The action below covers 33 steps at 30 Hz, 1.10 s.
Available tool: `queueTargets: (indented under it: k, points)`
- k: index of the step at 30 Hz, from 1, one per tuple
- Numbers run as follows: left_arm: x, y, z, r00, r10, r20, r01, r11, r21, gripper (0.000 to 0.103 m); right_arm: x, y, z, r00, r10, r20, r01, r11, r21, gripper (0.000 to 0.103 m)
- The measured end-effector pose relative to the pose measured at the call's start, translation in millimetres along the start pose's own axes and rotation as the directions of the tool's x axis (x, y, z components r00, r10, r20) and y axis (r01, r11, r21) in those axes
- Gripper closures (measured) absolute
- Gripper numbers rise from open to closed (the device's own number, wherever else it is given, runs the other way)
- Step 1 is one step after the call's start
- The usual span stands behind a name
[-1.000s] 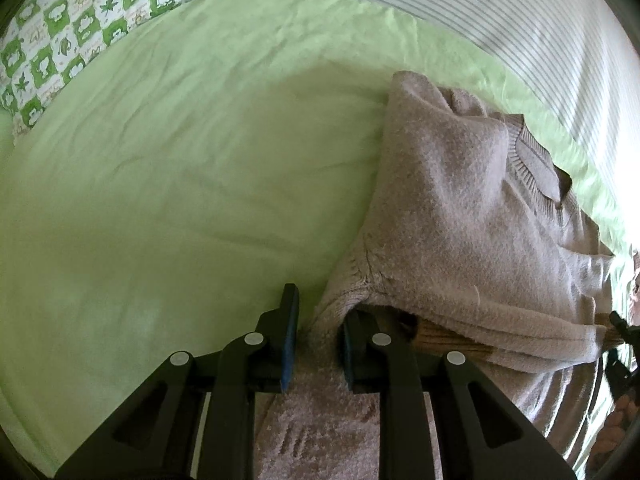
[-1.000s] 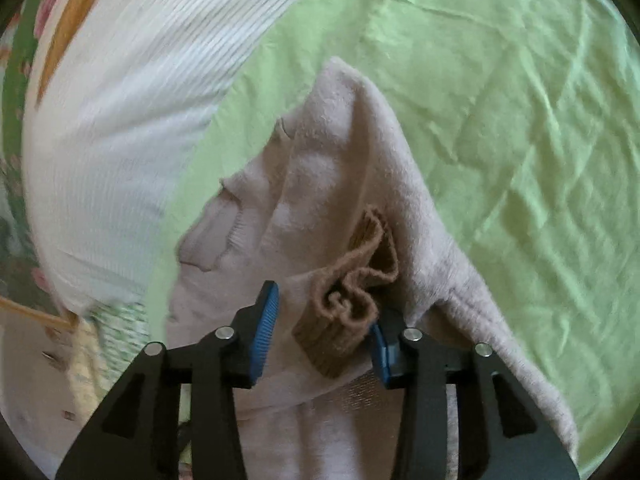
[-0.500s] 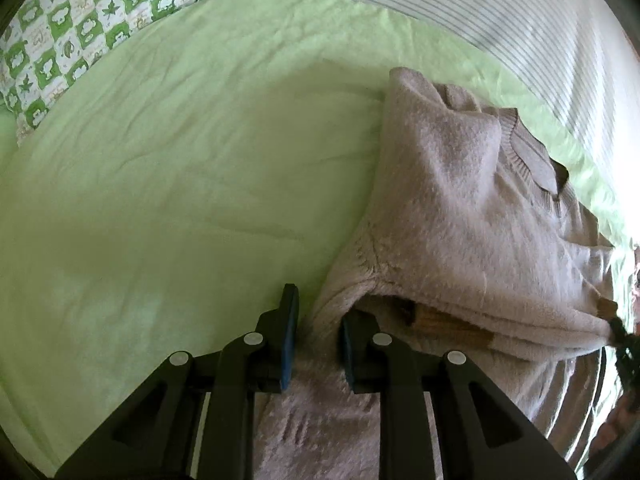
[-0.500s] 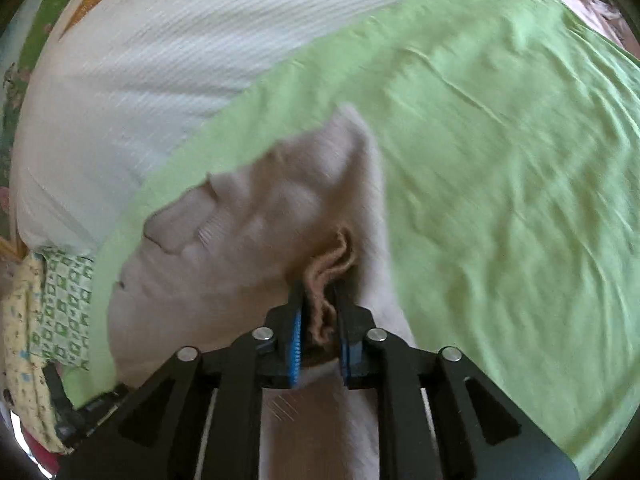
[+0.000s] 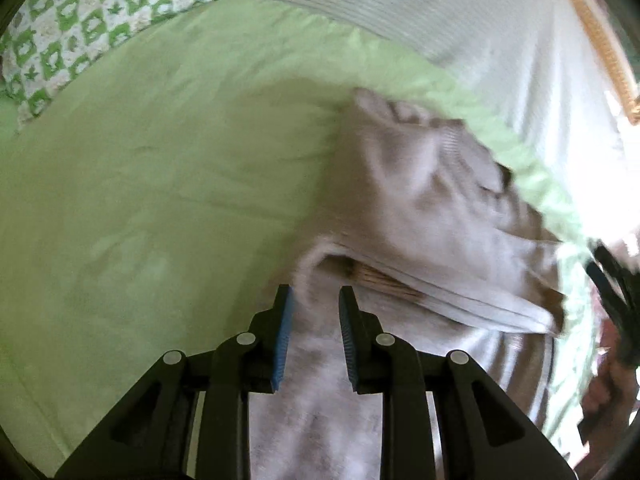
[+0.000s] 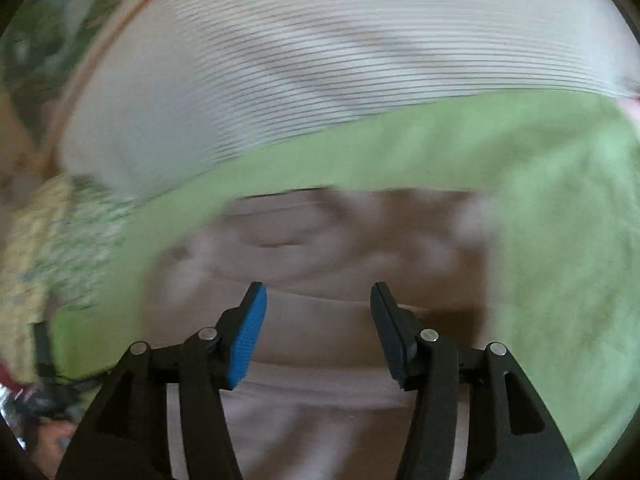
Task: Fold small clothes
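While the sweater (image 5: 432, 216) lies partly folded on the green bed sheet (image 5: 160, 184) near the striped cover (image 5: 440, 24) at the bed's far edge, left tongs (image 5: 314, 312) stand slightly parted around a fabric fold, grip uncertain. Right tongs (image 6: 318, 312) gape wide, released, above the sweater (image 6: 328, 240). Both views blurred.

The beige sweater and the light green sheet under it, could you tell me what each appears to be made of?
The beige sweater looks like a soft knitted wool or wool blend: matte, fuzzy surface, ribbed collar, thick rounded folds. The light green sheet seems a thin woven cotton-like fabric: smooth, matte, with fine shallow creases. Motion blur leaves the exact fibres open.
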State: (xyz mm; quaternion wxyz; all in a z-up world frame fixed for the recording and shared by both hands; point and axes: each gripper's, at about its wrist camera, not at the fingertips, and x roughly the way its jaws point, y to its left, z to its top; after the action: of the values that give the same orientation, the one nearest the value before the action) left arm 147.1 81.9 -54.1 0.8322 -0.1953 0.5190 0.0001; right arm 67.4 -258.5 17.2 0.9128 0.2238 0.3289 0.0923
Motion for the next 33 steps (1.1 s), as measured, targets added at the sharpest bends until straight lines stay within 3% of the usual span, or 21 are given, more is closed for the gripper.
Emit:
queueTargets:
  k: [2,4,8,12,17,19,20,21,23,26,28,31,33]
  points:
    - [0,-9,-2,0.998,-0.052,-0.02,0.052,0.999,0.002,0.077,28,35,14,0.992,0.117,-0.047,-0.119,0.992,-0.045,0.048]
    - [5,-12,-2,0.992,-0.117,-0.056,0.115,0.993,-0.035,0.072,61,70,24,0.965,0.222,-0.135,-0.233,0.97,-0.064,0.048]
    - [30,-10,8,0.975,-0.193,-0.11,0.179,0.976,-0.127,0.072,134,125,40,0.888,0.349,-0.3,-0.372,0.928,-0.02,0.047]
    - [51,3,21,0.967,-0.224,-0.124,0.194,0.957,-0.216,0.072,198,158,50,0.833,0.338,-0.439,-0.376,0.926,-0.001,0.048]
    - [71,20,30,0.964,-0.233,-0.125,0.187,0.936,-0.299,0.072,249,178,44,0.787,0.262,-0.559,-0.341,0.939,-0.04,0.048]
    - [79,24,30,0.963,-0.238,-0.125,0.188,0.929,-0.319,0.073,266,182,39,0.77,0.239,-0.592,-0.329,0.943,-0.047,0.058]
    - [81,24,30,0.964,-0.238,-0.12,0.189,0.928,-0.322,0.076,273,184,36,0.768,0.217,-0.602,-0.319,0.945,-0.066,0.081]
    - [82,23,30,0.967,-0.229,-0.111,0.184,0.931,-0.317,0.081,279,185,35,0.766,0.203,-0.609,-0.315,0.946,-0.081,0.095]
    - [81,17,30,0.973,-0.21,-0.1,0.174,0.943,-0.285,0.089,280,192,38,0.778,0.208,-0.592,-0.332,0.937,-0.107,0.095]
    - [76,6,31,0.982,-0.174,-0.075,0.154,0.964,-0.217,0.093,257,213,52,0.82,0.297,-0.49,-0.431,0.883,-0.186,0.096]
    - [79,0,29,0.986,-0.151,-0.078,0.134,0.974,-0.184,0.094,262,222,48,0.856,0.229,-0.464,-0.388,0.878,-0.281,0.096]
    - [76,-3,27,0.988,-0.143,-0.06,0.132,0.977,-0.166,0.094,281,214,36,0.875,0.147,-0.46,-0.312,0.899,-0.306,0.096]
    - [76,-4,25,0.99,-0.13,-0.06,0.12,0.982,-0.144,0.094,286,200,36,0.867,0.19,-0.461,-0.323,0.919,-0.228,0.096]
